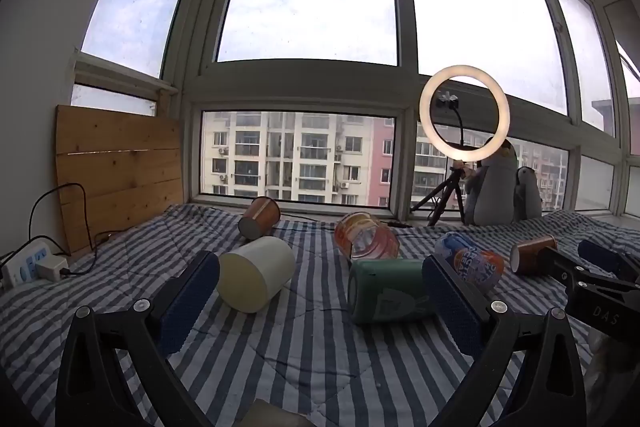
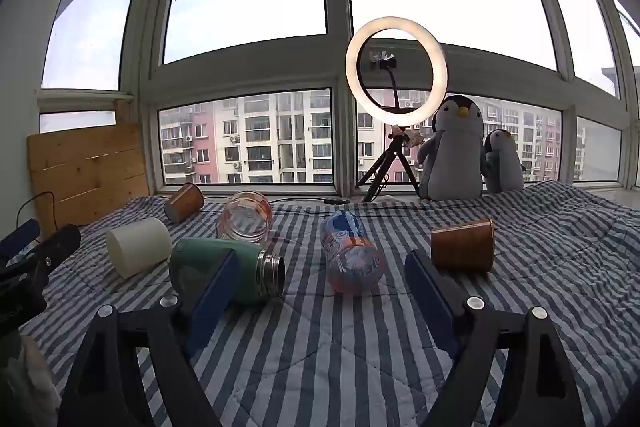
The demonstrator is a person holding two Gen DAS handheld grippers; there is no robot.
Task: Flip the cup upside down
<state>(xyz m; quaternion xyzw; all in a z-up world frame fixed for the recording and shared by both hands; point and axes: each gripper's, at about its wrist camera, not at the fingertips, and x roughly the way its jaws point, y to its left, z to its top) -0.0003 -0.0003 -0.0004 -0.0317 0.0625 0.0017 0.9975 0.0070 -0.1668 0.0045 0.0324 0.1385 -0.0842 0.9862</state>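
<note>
Several cups lie on their sides on a striped blanket (image 1: 304,355). A white cup (image 1: 256,277) (image 2: 138,245), a green flask (image 1: 386,291) (image 2: 248,273), a clear orange-print cup (image 1: 366,237) (image 2: 245,217), a blue-orange printed cup (image 1: 474,259) (image 2: 352,257), and two brown cups (image 1: 260,217) (image 1: 532,253) (image 2: 184,201) (image 2: 464,245). My left gripper (image 1: 320,301) is open and empty, with the white cup and green flask just ahead. My right gripper (image 2: 320,291) is open and empty, behind the flask and printed cup.
A lit ring light on a tripod (image 2: 396,75) and two penguin plush toys (image 2: 452,151) stand at the window. A wooden board (image 1: 116,171) leans at the left wall, with a power strip (image 1: 28,265) and cables beside it.
</note>
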